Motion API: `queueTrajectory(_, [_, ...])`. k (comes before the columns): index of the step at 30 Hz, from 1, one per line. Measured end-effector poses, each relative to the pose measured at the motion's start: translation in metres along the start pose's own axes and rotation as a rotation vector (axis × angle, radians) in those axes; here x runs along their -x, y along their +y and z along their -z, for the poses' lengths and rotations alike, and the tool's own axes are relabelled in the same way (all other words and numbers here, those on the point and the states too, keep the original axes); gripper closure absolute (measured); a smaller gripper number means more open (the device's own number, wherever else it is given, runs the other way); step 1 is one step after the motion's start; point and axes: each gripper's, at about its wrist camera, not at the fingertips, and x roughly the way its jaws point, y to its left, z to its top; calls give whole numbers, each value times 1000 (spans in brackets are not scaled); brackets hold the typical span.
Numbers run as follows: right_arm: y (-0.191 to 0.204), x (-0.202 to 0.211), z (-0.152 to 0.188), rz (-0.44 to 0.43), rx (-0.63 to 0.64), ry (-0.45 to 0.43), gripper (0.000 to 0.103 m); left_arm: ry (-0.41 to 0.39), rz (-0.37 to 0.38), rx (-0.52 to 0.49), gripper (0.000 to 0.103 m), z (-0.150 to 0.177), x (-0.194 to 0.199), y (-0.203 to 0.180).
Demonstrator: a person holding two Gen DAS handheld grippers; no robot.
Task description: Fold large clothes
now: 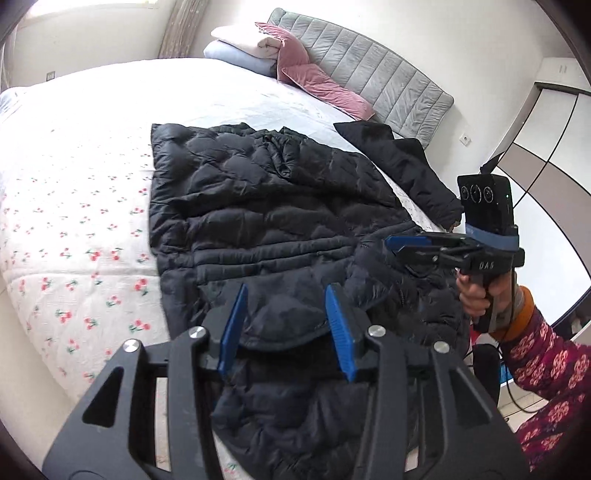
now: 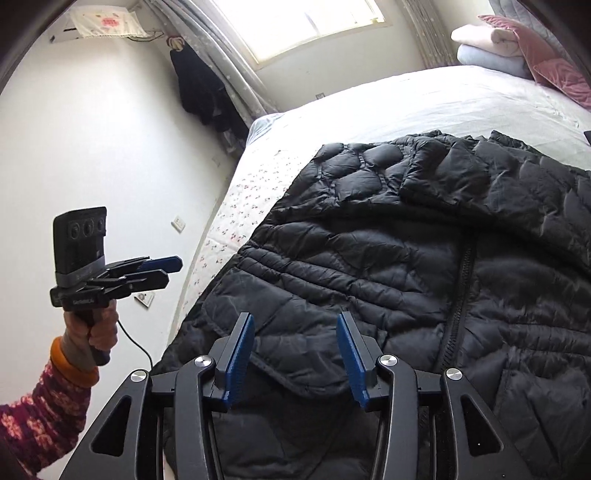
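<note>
A large black quilted puffer jacket [image 1: 266, 221] lies spread on the bed, front up, zipper [image 2: 458, 306] closed, one sleeve [image 1: 402, 166] stretched toward the headboard. My left gripper [image 1: 286, 317] is open and empty, just above the jacket's near end. My right gripper [image 2: 295, 347] is open and empty, above the jacket's near part left of the zipper. In the left wrist view the right gripper [image 1: 402, 247] shows from the side over the jacket's right edge. In the right wrist view the left gripper [image 2: 166, 271] hovers off the bed's left side.
The bed [image 1: 74, 206] has a white cover with small red flowers. Folded blankets [image 1: 243, 48] and pink pillows [image 1: 321, 85] lie by the grey padded headboard [image 1: 388, 77]. A wardrobe [image 1: 546, 177] stands at the right. A window [image 2: 306, 26], curtains and a dark hanging garment [image 2: 203, 92] are beyond the bed.
</note>
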Motion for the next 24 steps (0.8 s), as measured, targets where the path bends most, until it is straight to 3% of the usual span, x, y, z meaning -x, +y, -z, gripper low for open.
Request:
queueTrajectory(2, [1, -29, 3, 50, 2, 39, 56, 47, -9, 5, 58, 4, -32, -4])
queueTrajectory(5, [-9, -59, 28, 112, 7, 120, 57, 184, -31, 23, 58, 28, -78, -3])
queueTrajectory(7, [-13, -59, 45, 122, 20, 133, 57, 204, -36, 25, 58, 44, -84, -3])
queueTrajectory(10, [-14, -33, 56, 98, 20, 147, 56, 216, -34, 9, 53, 55, -64, -15])
queueTrajectory(13, [-19, 7, 63, 90, 11, 126, 50, 195, -49, 27, 32, 62, -37, -22])
queueTrajectory(15, [-27, 40, 67, 99, 4, 76, 43, 182, -106, 61, 20, 65, -19, -24])
queueTrajectory(19, [-53, 98, 81, 150, -39, -1, 30, 124, -192, 119, 18, 74, 12, -22])
queueTrajectory(24, [-87, 170, 113, 248, -104, -68, 26, 97, -350, 167, 7, 86, 26, -22])
